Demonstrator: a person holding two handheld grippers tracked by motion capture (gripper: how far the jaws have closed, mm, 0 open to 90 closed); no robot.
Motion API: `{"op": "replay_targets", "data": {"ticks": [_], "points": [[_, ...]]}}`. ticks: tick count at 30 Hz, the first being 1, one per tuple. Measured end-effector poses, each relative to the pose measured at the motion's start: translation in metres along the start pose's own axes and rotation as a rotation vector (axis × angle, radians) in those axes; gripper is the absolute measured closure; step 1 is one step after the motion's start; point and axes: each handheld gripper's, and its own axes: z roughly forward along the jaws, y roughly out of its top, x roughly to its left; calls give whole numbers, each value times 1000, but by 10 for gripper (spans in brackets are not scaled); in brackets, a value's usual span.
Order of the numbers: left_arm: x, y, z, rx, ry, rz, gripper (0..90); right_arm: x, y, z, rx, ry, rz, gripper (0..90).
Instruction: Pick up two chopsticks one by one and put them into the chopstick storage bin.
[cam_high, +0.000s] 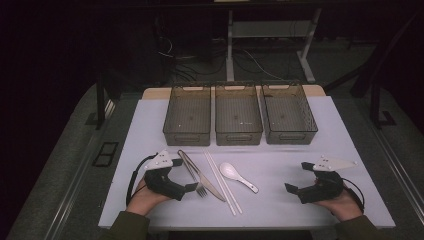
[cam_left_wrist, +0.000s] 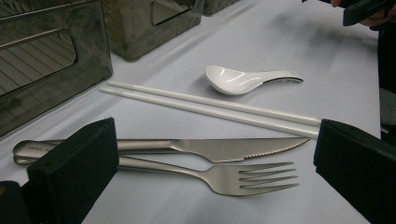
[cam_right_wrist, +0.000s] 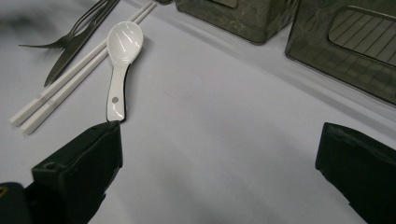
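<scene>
Where the left gripper (cam_left_wrist: 215, 172) frames them, knife (cam_left_wrist: 210, 148) overlaps fork (cam_left_wrist: 233, 176).

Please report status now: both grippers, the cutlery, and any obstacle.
Left gripper open beside fork and knife. Right gripper open, holding nothing. Nothing in the way.

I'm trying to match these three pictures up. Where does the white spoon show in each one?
High view: the white spoon lies at centre, right of the chopsticks.
Left gripper view: the spoon is upper middle, just beyond the chopsticks.
Right gripper view: the spoon is upper left, its handle toward the camera, beside the chopsticks.
Shared landmark: the chopsticks, always alongside it.
</scene>
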Motion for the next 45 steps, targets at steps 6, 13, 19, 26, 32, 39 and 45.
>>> {"op": "replay_targets", "data": {"ticks": [6, 13, 19, 26, 32, 39, 45], "points": [[-1, 0, 0, -2, -4, -4, 0, 0, 0, 0, 7, -3, 4, 7], [0, 0, 1, -5, -3, -9, 0, 3, 9, 4, 36, 9, 7, 7], [-3, 1, 2, -4, -14, 4, 0, 12, 21, 15, 52, 42, -6, 40], [-3, 1, 3, 0, -24, 3, 0, 24, 34, 33, 73, 85, -24, 138], [-4, 1, 3, -3, -23, 3, 0, 37, 44, 53, 83, 138, -56, 233], [-4, 1, 2, -4, -23, 3, 0, 53, 54, 79, 112, 177, -96, 344], [-3, 1, 2, -4, -26, 5, 0, 62, 55, 98, 143, 191, -116, 440]]}}
